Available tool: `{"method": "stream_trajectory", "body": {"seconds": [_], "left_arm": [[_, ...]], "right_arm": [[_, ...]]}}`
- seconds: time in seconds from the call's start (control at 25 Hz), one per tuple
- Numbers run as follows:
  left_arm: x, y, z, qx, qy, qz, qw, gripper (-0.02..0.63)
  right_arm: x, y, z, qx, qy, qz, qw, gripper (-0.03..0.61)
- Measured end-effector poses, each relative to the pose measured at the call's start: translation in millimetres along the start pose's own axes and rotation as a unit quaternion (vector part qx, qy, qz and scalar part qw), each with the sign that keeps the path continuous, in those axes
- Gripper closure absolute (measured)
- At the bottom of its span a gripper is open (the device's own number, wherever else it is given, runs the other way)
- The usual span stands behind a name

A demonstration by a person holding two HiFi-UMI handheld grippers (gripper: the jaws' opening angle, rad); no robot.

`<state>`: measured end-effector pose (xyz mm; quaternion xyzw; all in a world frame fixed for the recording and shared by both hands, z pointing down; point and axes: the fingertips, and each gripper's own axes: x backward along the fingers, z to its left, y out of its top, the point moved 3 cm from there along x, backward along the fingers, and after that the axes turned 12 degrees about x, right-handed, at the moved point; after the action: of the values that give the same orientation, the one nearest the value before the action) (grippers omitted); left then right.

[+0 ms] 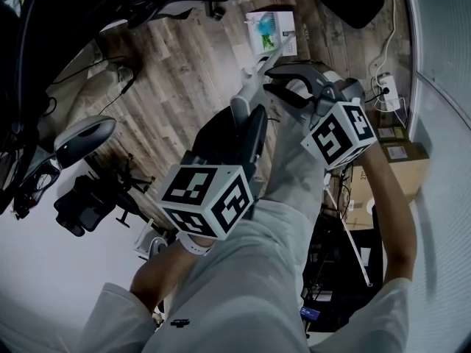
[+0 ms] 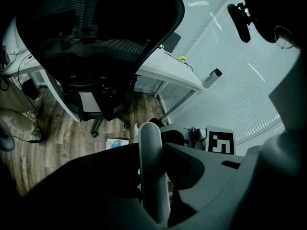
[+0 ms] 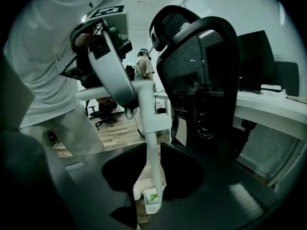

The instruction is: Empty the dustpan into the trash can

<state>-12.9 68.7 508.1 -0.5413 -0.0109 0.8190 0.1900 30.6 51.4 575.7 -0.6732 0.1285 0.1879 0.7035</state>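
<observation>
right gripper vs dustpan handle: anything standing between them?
Nothing visible. The dustpan handle already runs between the right gripper's open jaws, with no other object in the gap. The left gripper is clamped on the same handle higher up, clear of the right one.

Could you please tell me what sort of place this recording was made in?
Probably an office: a black mesh chair stands by a white desk with a dark monitor, on wood-look flooring.
</observation>
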Motion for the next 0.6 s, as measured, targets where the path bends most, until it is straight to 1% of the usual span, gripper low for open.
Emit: {"method": "stream_trajectory", "body": {"seconds": [0.16, 0.32, 0.4, 0.44, 0.6], "left_arm": [[1, -2, -2, 0.006, 0.000, 0.000, 1.0000, 0.490], [1, -6, -3, 0.011, -0.001, 0.001, 0.9999, 0.493], [1, -8, -3, 0.012, 0.000, 0.003, 0.9999, 0.494], [1, -8, -2, 0.012, 0.000, 0.005, 0.9999, 0.494], [2, -9, -1, 0.015, -0.001, 0.010, 0.9998, 0.495]], "right_arm": [[-8, -5, 3, 0.011, 0.010, 0.000, 1.000, 0.456], [-18, -10, 9, 0.026, 0.017, 0.003, 1.000, 0.456], [-21, -11, 11, 0.034, 0.015, 0.004, 0.999, 0.467], [-22, -11, 12, 0.040, 0.014, 0.005, 0.999, 0.486], [-22, -11, 13, 0.058, 0.005, 0.003, 0.998, 0.489]]}}
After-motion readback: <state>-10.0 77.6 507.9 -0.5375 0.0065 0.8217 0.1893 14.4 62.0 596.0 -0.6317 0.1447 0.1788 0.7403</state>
